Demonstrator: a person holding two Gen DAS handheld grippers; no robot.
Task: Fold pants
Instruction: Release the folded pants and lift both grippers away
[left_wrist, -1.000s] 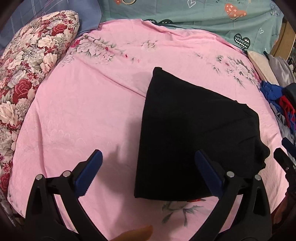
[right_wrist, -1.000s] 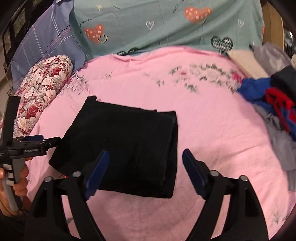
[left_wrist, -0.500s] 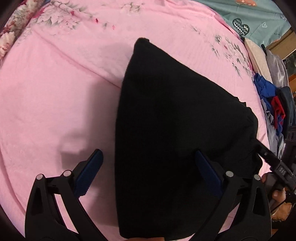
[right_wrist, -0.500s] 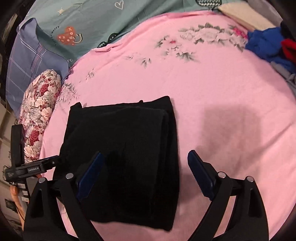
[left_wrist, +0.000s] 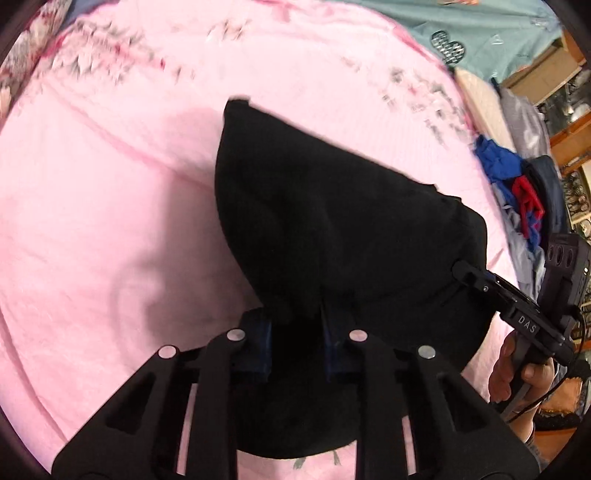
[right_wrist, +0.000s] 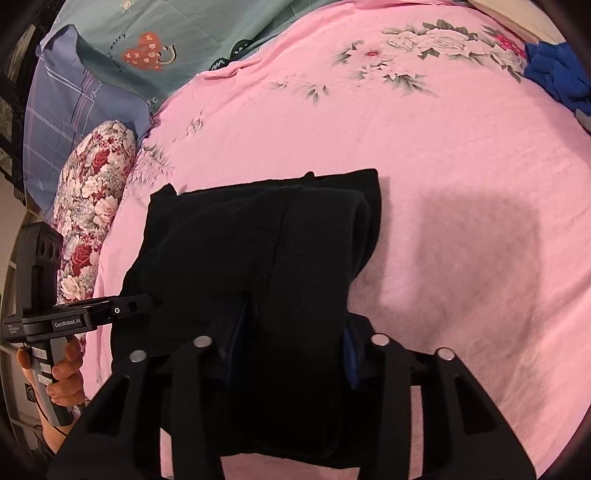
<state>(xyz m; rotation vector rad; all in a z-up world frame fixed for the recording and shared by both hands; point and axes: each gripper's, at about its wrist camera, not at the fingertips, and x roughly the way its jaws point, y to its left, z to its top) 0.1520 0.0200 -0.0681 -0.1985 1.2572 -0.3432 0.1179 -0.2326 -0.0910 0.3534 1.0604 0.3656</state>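
Both now down on the folded black pants (left_wrist: 332, 236), jaws closing on the near edge, cloth bunched between; ready to lift for another fold across the pink bedsheet (right_wrist: 461, 155).

Pink floral bedsheet (right_wrist: 424, 155), flowered pillow (right_wrist: 92, 206).

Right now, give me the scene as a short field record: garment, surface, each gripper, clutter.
garment: black pants, folded into a compact stack
surface: pink floral sheet
left gripper: jaws closing, near-edge fabric bunched between the pads
right gripper: jaws closing over the thick folded edge, fabric between the pads
clutter: clothes pile by the sheet's right edge; floral pillow at left
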